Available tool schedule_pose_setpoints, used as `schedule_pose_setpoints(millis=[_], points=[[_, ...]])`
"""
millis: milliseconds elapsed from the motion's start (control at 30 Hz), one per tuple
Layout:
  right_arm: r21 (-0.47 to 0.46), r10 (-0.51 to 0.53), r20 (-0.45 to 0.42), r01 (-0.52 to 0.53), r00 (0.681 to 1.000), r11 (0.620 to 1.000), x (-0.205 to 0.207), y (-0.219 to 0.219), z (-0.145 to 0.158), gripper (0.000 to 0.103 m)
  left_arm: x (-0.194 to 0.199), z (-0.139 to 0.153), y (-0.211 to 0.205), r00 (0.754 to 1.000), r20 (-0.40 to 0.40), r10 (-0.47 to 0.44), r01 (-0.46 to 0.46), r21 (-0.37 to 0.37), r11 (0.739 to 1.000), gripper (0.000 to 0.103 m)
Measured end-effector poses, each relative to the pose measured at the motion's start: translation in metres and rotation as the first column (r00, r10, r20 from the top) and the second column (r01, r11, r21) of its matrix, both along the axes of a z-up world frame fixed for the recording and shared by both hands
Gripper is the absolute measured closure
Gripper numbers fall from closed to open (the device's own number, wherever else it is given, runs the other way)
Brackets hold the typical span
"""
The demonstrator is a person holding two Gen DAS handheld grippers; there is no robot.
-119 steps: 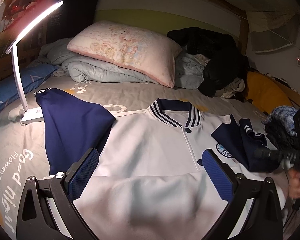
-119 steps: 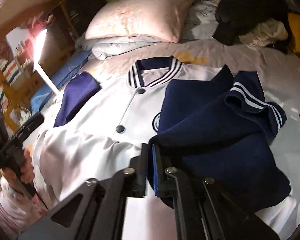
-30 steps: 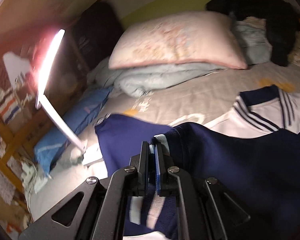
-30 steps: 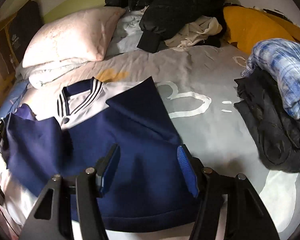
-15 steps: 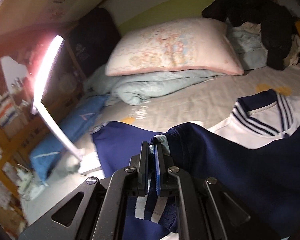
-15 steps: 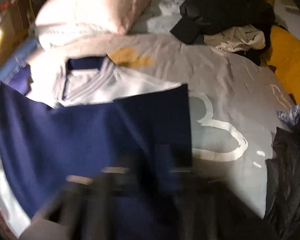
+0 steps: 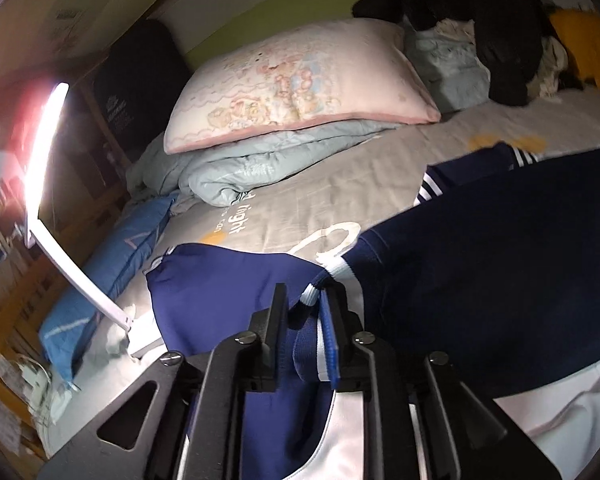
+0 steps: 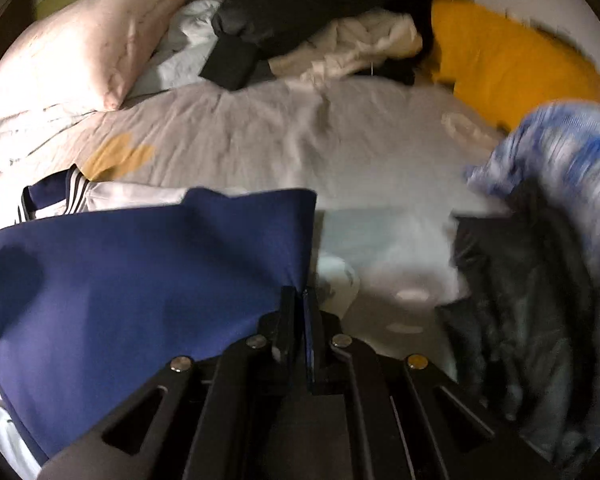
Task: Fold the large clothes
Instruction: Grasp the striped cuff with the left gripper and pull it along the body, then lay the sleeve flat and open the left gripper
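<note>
Navy sleeve [image 7: 500, 264] now drawn across the white jacket on the bed [image 7: 300, 200], left hand-held gripper [image 7: 306, 316] opening around its striped cuff, right hand-held gripper [image 8: 303, 312] pinching the sleeve's corner shut.

Left gripper [image 7: 306, 308]: black angular frame, triangular cut-outs, silver screw heads, blue ribbed pad on one finger. Right gripper [image 8: 303, 300]: same black frame, cut-outs, silver screws, blue pad edge.
</note>
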State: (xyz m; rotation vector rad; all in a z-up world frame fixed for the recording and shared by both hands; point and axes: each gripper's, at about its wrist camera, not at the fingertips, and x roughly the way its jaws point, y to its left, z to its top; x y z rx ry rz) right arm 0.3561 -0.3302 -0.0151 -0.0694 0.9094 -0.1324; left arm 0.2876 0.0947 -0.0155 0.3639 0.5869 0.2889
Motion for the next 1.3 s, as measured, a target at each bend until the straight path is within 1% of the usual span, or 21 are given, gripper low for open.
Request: schedule_pose_setpoints(millis=[33, 67, 100, 133, 167, 233, 300, 333, 367, 467, 500, 533, 567, 633, 733, 800, 900, 1033, 1167, 1267, 1300], points=[[-0.039, -0.006, 0.020, 0.006, 1.000, 0.999, -0.002, 0.003, 0.003, 0.092, -0.001, 0.004, 0.003, 1.000, 0.008, 0.012, -0.012, -0.020, 1.000, 0.065], [-0.066, -0.014, 0.037, 0.016, 0.999, 0.998, -0.004, 0.005, 0.006, 0.078, -0.003, 0.007, 0.008, 0.999, 0.020, 0.031, -0.030, -0.033, 0.999, 0.044], [-0.051, -0.013, 0.040, 0.015, 0.999, 0.999, -0.007, 0.004, 0.009, 0.069, -0.006, 0.011, 0.012, 0.999, 0.031, 0.043, -0.041, -0.051, 0.998, 0.036], [-0.026, -0.009, 0.040, 0.010, 0.999, 1.000, -0.006, 0.002, 0.012, 0.053, -0.008, 0.014, 0.018, 0.998, 0.040, 0.046, -0.043, -0.077, 0.996, 0.032], [0.013, -0.002, 0.048, 0.002, 0.999, 1.000, -0.008, 0.000, 0.016, 0.047, -0.011, 0.019, 0.023, 0.998, 0.045, 0.041, -0.036, -0.117, 0.992, 0.032], [0.065, 0.024, 0.073, -0.029, 0.997, 0.997, -0.016, 0.000, 0.027, 0.045, -0.012, 0.025, 0.030, 0.999, 0.040, 0.028, -0.021, -0.169, 0.985, 0.031], [0.083, 0.043, 0.106, -0.052, 0.993, 0.995, -0.027, 0.005, 0.039, 0.033, -0.016, 0.033, 0.035, 0.998, 0.052, 0.024, -0.013, -0.205, 0.979, 0.026], [0.093, 0.050, 0.134, -0.063, 0.990, 0.994, -0.034, 0.007, 0.045, 0.023, -0.019, 0.038, 0.036, 0.998, 0.067, 0.021, -0.006, -0.217, 0.976, 0.022], [0.106, 0.062, 0.169, -0.080, 0.984, 0.991, -0.042, 0.011, 0.053, 0.014, -0.025, 0.045, 0.037, 0.995, 0.096, 0.009, 0.013, -0.228, 0.974, 0.022], [0.127, 0.116, 0.248, -0.151, 0.962, 0.980, -0.062, 0.021, 0.077, 0.010, -0.044, 0.068, 0.034, 0.980, 0.183, -0.074, 0.115, -0.222, 0.968, 0.021], [0.131, 0.122, 0.264, -0.161, 0.957, 0.978, -0.065, 0.023, 0.082, 0.007, -0.049, 0.075, 0.034, 0.975, 0.205, -0.082, 0.127, -0.215, 0.968, 0.019], [0.138, 0.120, 0.286, -0.165, 0.951, 0.977, -0.071, 0.023, 0.089, 0.001, -0.057, 0.084, 0.033, 0.969, 0.231, -0.087, 0.137, -0.210, 0.968, 0.013], [0.152, 0.108, 0.313, -0.162, 0.944, 0.975, -0.079, 0.023, 0.095, 0.000, -0.064, 0.091, 0.033, 0.964, 0.249, -0.093, 0.148, -0.211, 0.966, 0.006], [0.184, 0.089, 0.341, -0.160, 0.936, 0.970, -0.092, 0.022, 0.104, 0.000, -0.079, 0.104, 0.034, 0.956, 0.275, -0.104, 0.169, -0.223, 0.960, 0.002], [0.224, 0.076, 0.367, -0.167, 0.927, 0.960, -0.110, 0.022, 0.111, 0.000, -0.107, 0.122, 0.037, 0.940, 0.308, -0.143, 0.224, -0.243, 0.944, 0.000], [0.222, 0.077, 0.383, -0.172, 0.920, 0.960, -0.120, 0.025, 0.112, 0.000, -0.122, 0.128, 0.040, 0.931, 0.328, -0.158, 0.251, -0.263, 0.932, 0.000], [0.200, 0.095, 0.390, -0.185, 0.916, 0.962, -0.128, 0.031, 0.113, 0.000, -0.131, 0.127, 0.046, 0.931, 0.323, -0.172, 0.267, -0.280, 0.922, 0.000], [0.199, 0.124, 0.386, -0.215, 0.914, 0.956, -0.138, 0.035, 0.111, 0.000, -0.118, 0.115, 0.056, 0.953, 0.265, -0.146, 0.219, -0.270, 0.937, 0.000], [0.218, 0.162, 0.357, -0.251, 0.920, 0.943, -0.137, 0.040, 0.101, 0.000, -0.099, 0.100, 0.078, 0.973, 0.215, -0.088, 0.154, -0.317, 0.936, 0.000], [0.185, 0.170, 0.323, -0.238, 0.931, 0.953, -0.131, 0.043, 0.090, 0.000, -0.079, 0.089, 0.101, 0.986, 0.165, -0.037, 0.096, -0.365, 0.926, 0.000], [0.180, 0.178, 0.309, -0.241, 0.934, 0.954, -0.128, 0.043, 0.085, 0.000, -0.073, 0.086, 0.107, 0.987, 0.160, -0.030, 0.088, -0.363, 0.927, 0.000]])
